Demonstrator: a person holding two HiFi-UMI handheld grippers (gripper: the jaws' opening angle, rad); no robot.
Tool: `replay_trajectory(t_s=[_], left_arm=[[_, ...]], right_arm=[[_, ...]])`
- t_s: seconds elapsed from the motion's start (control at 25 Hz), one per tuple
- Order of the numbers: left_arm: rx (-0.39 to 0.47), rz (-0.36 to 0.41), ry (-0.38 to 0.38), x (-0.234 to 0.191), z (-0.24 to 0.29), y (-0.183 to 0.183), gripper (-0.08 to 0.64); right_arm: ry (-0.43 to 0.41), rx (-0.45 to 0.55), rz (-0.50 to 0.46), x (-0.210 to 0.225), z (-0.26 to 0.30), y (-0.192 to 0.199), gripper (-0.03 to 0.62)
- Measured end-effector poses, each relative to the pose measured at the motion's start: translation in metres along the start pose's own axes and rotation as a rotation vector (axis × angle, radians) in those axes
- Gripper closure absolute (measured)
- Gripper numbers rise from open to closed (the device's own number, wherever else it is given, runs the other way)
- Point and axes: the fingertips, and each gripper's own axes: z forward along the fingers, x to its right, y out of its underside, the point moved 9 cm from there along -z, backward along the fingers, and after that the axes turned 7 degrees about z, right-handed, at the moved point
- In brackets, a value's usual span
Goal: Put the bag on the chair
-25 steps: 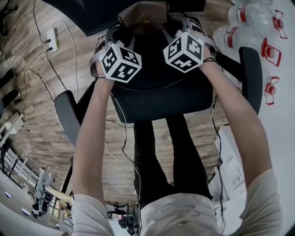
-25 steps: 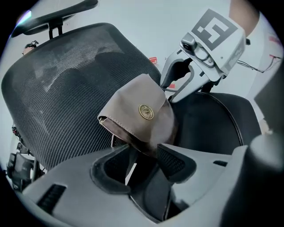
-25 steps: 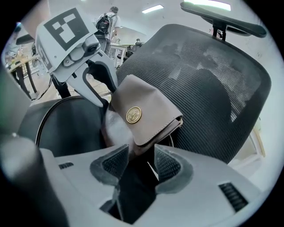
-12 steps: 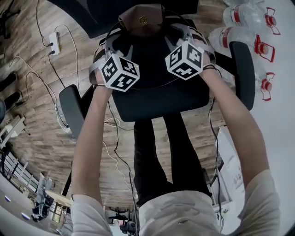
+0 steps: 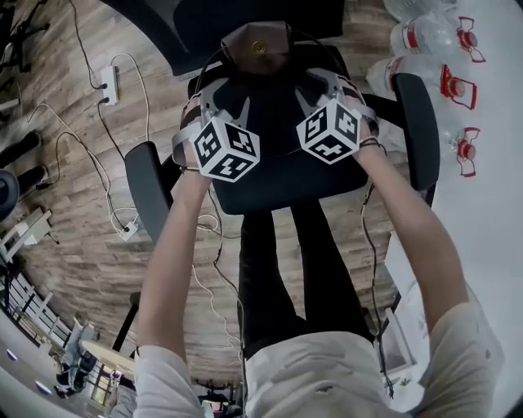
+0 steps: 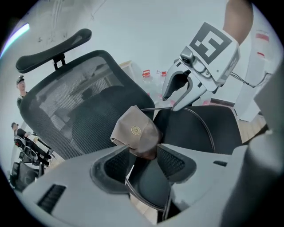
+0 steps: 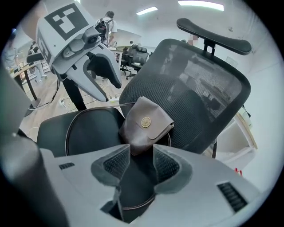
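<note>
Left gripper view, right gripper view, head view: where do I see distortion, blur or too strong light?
Left gripper view: strong fisheye bending, dark corners, wall washed out, bag sharp, near jaws soft. Right gripper view: same bending, ceiling lights glare at the top. Head view: floor boards curve toward the edges, bottles at right overexposed.

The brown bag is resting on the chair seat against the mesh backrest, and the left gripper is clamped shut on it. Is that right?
Not quite: the left gripper is open, its jaws apart and not touching the bag, as the left gripper view shows. The bag does rest on the chair seat against the mesh backrest.
</note>
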Motion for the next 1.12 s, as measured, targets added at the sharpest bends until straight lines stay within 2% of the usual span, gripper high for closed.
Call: replay_trajectory(t_s=[0.12, 0.4, 0.72, 0.92, 1.12], left_arm=[[0.008, -0.014, 0.006, 0.006, -0.016, -0.007, 0.377], [0.033, -0.1, -0.013, 0.006, -0.07, -0.012, 0.377], [0.071, -0.119, -0.036, 0.011, -0.131, -0.036, 0.377], [0.071, -0.143, -0.058, 0.003, -0.172, -0.047, 0.379], [0.109, -0.246, -0.092, -0.007, -0.212, -0.06, 0.38]], right_arm=[[-0.007, 0.018, 0.014, -0.007, -0.013, -0.006, 0.426], [-0.029, 0.058, 0.04, -0.016, -0.05, -0.021, 0.431], [-0.055, 0.113, 0.022, -0.018, -0.106, -0.04, 0.431], [-0.071, 0.14, 0.043, -0.021, -0.141, -0.057, 0.433], [-0.076, 0.204, 0.045, -0.019, -0.178, -0.08, 0.434]])
